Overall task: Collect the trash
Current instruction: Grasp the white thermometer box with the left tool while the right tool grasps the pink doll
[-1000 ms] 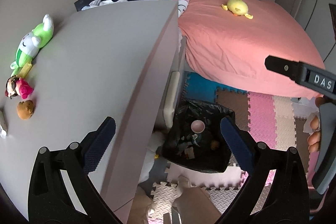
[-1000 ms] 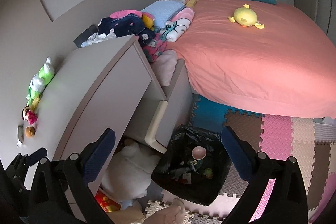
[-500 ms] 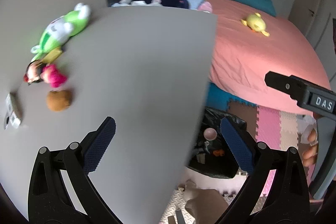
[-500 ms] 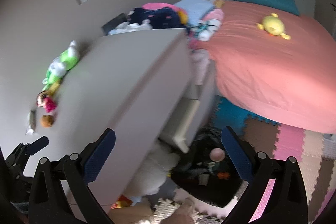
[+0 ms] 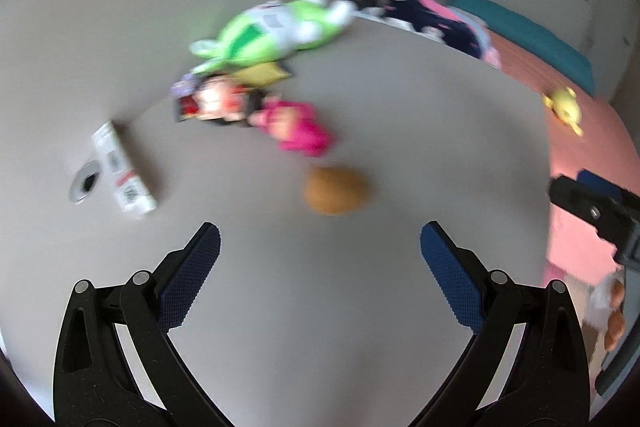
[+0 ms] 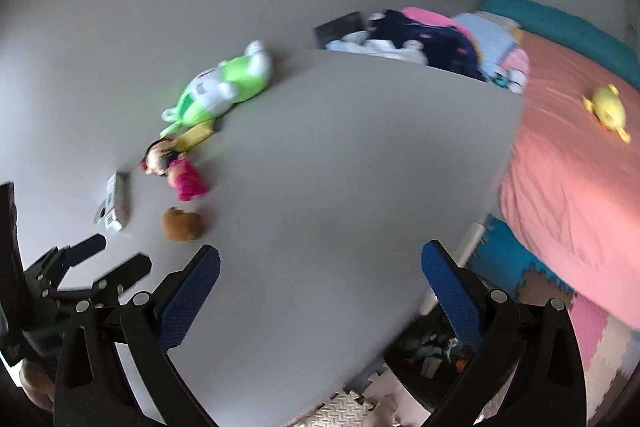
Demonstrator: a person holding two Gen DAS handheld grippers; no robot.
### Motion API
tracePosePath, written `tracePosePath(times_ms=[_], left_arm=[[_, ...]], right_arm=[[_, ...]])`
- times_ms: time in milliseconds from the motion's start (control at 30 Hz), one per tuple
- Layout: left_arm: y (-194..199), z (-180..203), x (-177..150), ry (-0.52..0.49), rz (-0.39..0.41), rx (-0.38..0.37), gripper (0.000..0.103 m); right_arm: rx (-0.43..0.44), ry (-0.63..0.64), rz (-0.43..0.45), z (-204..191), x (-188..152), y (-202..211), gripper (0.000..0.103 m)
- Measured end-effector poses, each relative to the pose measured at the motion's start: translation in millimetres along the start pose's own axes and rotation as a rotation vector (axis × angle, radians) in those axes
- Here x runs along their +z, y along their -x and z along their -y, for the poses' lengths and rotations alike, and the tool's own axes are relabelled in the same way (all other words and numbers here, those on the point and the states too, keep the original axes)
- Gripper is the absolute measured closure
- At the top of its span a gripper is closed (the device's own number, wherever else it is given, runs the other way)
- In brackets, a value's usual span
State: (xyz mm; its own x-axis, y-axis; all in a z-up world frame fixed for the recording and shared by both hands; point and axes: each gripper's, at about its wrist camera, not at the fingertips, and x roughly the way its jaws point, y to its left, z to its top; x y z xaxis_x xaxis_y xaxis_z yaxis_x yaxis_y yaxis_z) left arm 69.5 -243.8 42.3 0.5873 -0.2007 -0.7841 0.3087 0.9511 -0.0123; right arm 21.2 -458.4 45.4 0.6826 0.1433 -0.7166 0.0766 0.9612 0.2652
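Note:
My left gripper [image 5: 320,239] hangs open and empty over the grey dresser top [image 5: 320,307]. Just ahead of it lies a brown round thing [image 5: 334,191], and to its left a small white carton [image 5: 120,171] beside a silver disc [image 5: 84,183]. The view is blurred. My right gripper [image 6: 320,263] is open and empty above the dresser's right part. In the right wrist view, the left gripper [image 6: 108,259] shows at lower left, near the brown thing [image 6: 182,223] and the carton [image 6: 116,203]. The black-bagged trash bin [image 6: 428,351] stands on the floor below the dresser edge.
A green plush [image 5: 272,31], a doll in pink [image 5: 296,127] and a yellow packet [image 5: 260,73] lie along the wall side. Behind the dresser are piled clothes [image 6: 420,35]. A pink bed [image 6: 580,167] with a yellow plush [image 6: 608,107] fills the right; foam mats [image 6: 600,339] cover the floor.
Both views have swung left and up from the bin and floor onto the dresser top. The toys and carton now sit close ahead of the left gripper. Both grippers stay open.

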Motion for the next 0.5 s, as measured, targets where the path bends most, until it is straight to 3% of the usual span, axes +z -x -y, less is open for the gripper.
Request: tracePosePath(times_ms=[133, 500], left_arm=[[-3, -50, 6, 0.097, -0.002, 0.042, 0.006], [-19, -144, 16, 0.239, -0.037, 0.146, 0.006]], right_arm=[[0.061, 0.022, -0.073, -33, 11, -27, 0.003], [0.089, 0.219, -0.123, -123, 34, -91, 0.003]])
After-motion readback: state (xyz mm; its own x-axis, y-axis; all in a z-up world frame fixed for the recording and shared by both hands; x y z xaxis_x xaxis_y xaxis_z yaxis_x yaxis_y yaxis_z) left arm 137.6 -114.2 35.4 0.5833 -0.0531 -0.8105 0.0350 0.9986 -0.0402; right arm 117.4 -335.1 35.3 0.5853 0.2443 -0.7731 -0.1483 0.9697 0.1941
